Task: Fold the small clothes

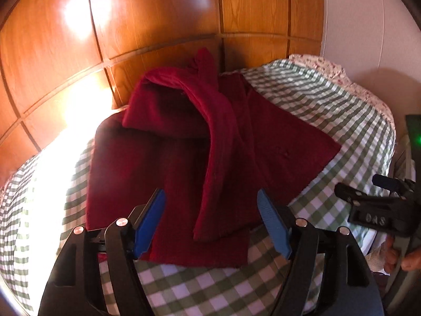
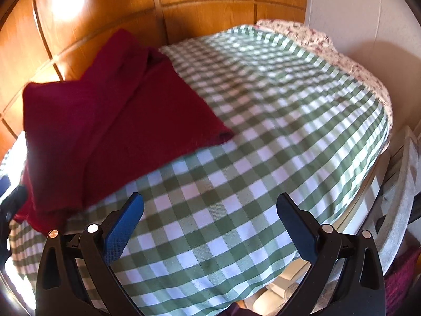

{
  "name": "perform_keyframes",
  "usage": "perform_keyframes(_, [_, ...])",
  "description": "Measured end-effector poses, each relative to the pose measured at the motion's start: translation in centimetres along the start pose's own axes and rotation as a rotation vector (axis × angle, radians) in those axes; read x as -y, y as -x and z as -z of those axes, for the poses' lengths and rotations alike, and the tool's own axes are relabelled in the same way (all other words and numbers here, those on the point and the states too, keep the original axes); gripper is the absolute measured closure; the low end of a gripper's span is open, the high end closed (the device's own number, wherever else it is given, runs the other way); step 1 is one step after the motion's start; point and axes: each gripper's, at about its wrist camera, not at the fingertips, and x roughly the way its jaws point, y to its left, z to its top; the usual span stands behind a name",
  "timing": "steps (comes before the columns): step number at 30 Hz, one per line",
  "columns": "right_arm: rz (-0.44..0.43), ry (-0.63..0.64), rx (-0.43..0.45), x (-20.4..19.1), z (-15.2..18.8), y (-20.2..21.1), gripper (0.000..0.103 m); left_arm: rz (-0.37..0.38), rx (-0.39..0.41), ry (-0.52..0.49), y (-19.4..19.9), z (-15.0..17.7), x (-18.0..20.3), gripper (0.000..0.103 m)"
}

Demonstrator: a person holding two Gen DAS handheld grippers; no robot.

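Observation:
A dark red garment (image 1: pixel 184 142) lies on the green-and-white checked cloth (image 1: pixel 329 110), with one part folded over its middle. My left gripper (image 1: pixel 211 197) is open and empty, its blue pads just above the garment's near edge. The right gripper (image 1: pixel 379 200) shows at the right edge of the left wrist view, off the garment. In the right wrist view the garment (image 2: pixel 110 121) lies at the left and my right gripper (image 2: pixel 210 205) is open and empty over the bare checked cloth (image 2: pixel 263 121).
A wooden panelled wall (image 1: pixel 158 13) stands behind the table. A floral cloth (image 2: pixel 329 44) lies at the far right edge under the checked one. A white wall (image 1: pixel 368 26) is on the right. A white slatted chair (image 2: pixel 397 184) stands by the table's right side.

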Motion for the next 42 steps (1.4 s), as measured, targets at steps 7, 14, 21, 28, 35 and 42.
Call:
perform_keyframes(7, [-0.030,-0.004,-0.091,0.2,1.1,-3.0,0.003,0.158,-0.030,0.025,-2.2,-2.3,-0.5,0.097])
perform_keyframes(14, [-0.036,-0.006,-0.059,0.2,2.1,-3.4,0.003,0.271,0.165,0.353,2.5,-7.1,-12.4,0.097])
perform_keyframes(21, [-0.011,0.053,-0.067,-0.5,1.9,-2.9,0.003,-0.017,0.271,0.803,4.6,-8.1,-31.7,0.097])
perform_keyframes(28, [-0.019,0.173,0.087,-3.3,-0.4,0.7,0.003,-0.339,0.220,0.927,4.5,-3.7,-39.7,0.052])
perform_keyframes(35, [-0.263,0.260,-0.005,-10.1,-2.1,-0.6,0.025,-0.207,0.109,0.851,2.7,1.5,-35.3,0.040])
perform_keyframes(42, [-0.333,0.349,-0.099,-15.3,-1.5,-3.0,0.064,-0.027,0.002,0.654,0.0,4.9,-26.7,0.037])
